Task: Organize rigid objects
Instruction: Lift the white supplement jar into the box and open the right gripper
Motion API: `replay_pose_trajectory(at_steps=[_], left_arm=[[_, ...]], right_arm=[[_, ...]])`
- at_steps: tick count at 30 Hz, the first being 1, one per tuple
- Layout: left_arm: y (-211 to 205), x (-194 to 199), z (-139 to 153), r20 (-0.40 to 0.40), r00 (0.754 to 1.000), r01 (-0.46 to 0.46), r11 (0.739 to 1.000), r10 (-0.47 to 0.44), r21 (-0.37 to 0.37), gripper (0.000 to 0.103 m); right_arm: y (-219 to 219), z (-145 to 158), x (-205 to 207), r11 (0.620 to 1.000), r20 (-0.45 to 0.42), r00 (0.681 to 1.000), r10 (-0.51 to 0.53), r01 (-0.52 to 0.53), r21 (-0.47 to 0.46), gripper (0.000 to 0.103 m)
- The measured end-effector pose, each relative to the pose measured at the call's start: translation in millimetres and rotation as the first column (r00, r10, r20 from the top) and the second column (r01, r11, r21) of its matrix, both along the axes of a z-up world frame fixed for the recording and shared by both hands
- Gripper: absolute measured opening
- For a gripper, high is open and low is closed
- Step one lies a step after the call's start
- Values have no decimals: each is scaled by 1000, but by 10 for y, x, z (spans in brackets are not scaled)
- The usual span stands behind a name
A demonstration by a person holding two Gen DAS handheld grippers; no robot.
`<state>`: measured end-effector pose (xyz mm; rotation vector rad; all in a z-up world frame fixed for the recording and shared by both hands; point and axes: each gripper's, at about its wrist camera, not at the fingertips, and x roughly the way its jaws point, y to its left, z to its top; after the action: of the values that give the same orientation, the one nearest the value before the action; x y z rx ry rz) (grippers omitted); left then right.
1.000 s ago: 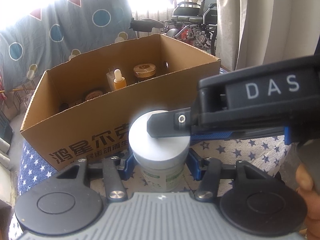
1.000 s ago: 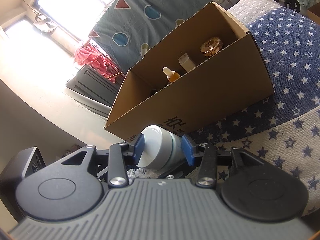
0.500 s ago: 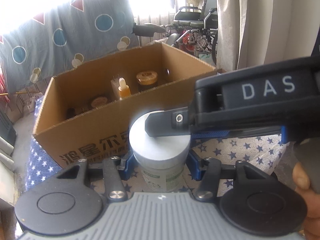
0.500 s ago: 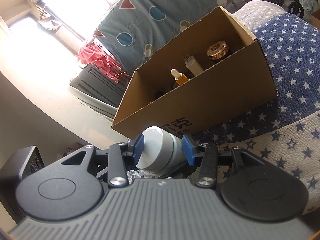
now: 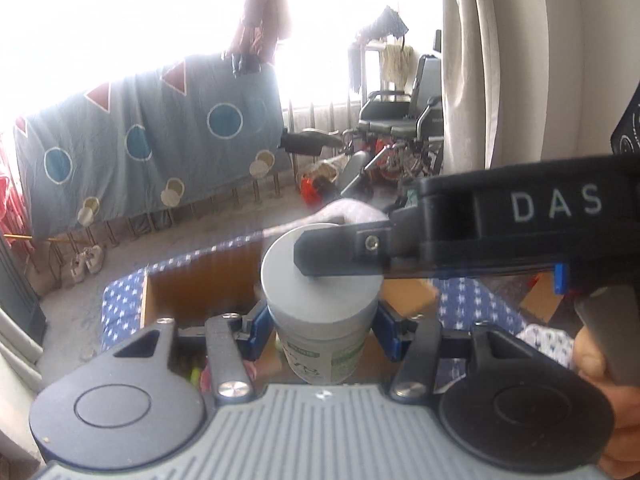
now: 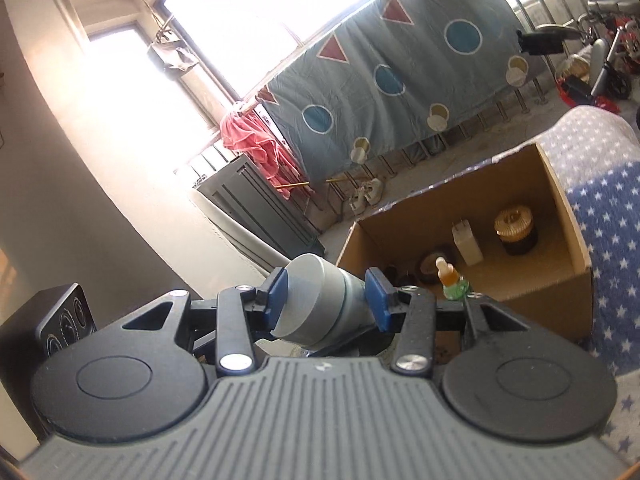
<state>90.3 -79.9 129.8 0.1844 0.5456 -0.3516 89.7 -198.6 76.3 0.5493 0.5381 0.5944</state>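
White plastic jar with a grey screw lid (image 5: 320,300) sat pinched from two sides: left gripper (image 5: 320,330) clamped its body below the lid, right gripper (image 6: 326,300) clamped the lid itself. In the left view the right tool crossed in from 3 o'clock, over the lid top. Jar hung above the open brown cardboard box (image 6: 560,216), at roughly 5 o'clock from that box's far wall. Inside the box: amber dropper bottle (image 6: 446,274), white plug adapter (image 6: 466,246), gold-lidded dark jar (image 6: 516,232), all standing at 2 o'clock in the right view. Step judged as transport-to-box, nearly over the opening. Next move likely calls for lowering into a bare floor patch, clear of the dropper bottle, then parting both grips.
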Motion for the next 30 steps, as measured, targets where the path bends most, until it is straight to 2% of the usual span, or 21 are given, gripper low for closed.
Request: replay_pose_trajectory(at_steps=[5, 9, 14, 21, 30], left_arm=[[-207, 473, 53, -31, 999, 32, 999, -33, -31, 54], [-333, 875, -127, -103, 994, 40, 998, -44, -40, 54], [-457, 1243, -495, -193, 980, 40, 999, -42, -18, 54], [-481, 1516, -847, -280, 960, 30, 1000, -28, 2, 54], [-518, 1690, -1096, -347, 938, 20, 999, -7, 33, 54]], right_arm=[[-177, 294, 313, 998, 43, 999, -24, 27, -53, 43], [-368, 294, 699, 996, 7, 999, -46, 46, -79, 43], [-531, 12, 1155, 992, -83, 995, -63, 54, -114, 44], [-449, -461, 1438, 986, -171, 983, -60, 32, -164, 46], [-303, -729, 1659, 967, -204, 978, -39, -15, -256, 46]])
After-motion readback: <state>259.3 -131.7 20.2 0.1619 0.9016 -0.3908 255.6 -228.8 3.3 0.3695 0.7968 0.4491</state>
